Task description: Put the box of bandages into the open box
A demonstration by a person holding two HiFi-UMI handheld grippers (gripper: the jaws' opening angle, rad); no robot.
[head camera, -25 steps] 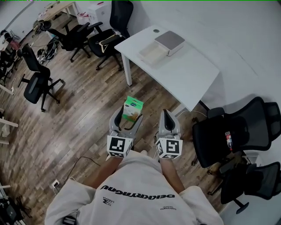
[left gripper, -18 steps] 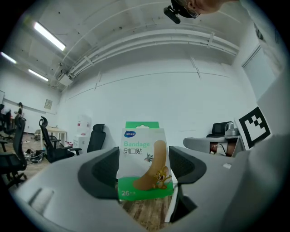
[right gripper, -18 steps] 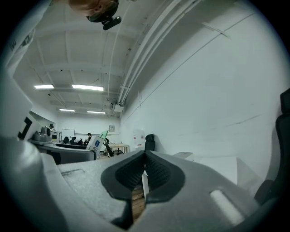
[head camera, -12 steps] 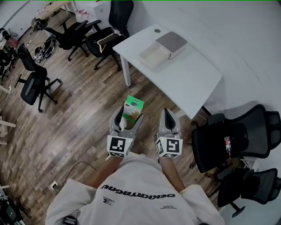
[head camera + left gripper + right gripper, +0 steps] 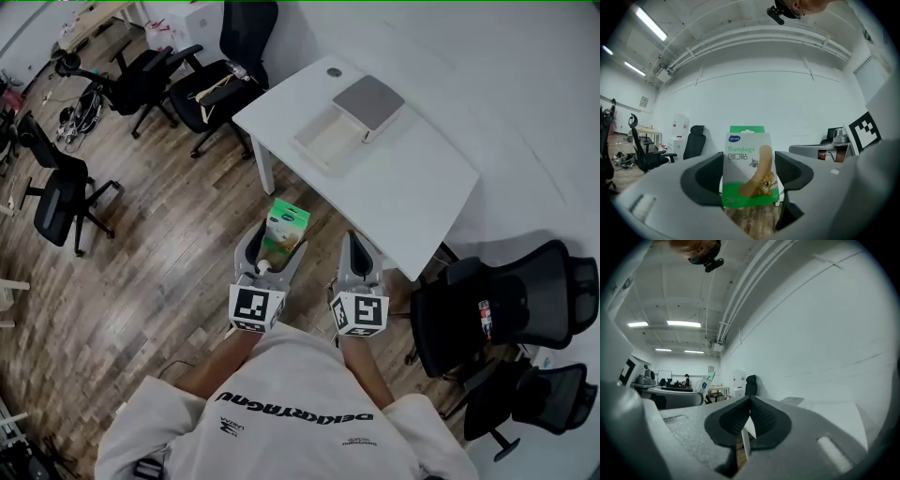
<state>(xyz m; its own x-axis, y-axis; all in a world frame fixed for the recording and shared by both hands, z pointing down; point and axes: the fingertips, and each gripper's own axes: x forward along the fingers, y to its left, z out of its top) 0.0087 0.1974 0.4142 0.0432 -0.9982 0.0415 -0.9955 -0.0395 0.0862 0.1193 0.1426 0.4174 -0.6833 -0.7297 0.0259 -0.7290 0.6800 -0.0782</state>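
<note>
Standing upright, the flat cardboard bandage box (image 5: 747, 159) fills the left claw (image 5: 751, 174)

My left gripper (image 5: 749, 177) clamps the box of bandages (image 5: 748, 161) upright between its dark pads (image 5: 704, 180), printed face toward me, white and green with a cartoon plaster on it. Below it shows wooden floor (image 5: 751, 219). Beyond, a black office chair (image 5: 696, 142) stands at left before a white wall (image 5: 754, 98).
</note>
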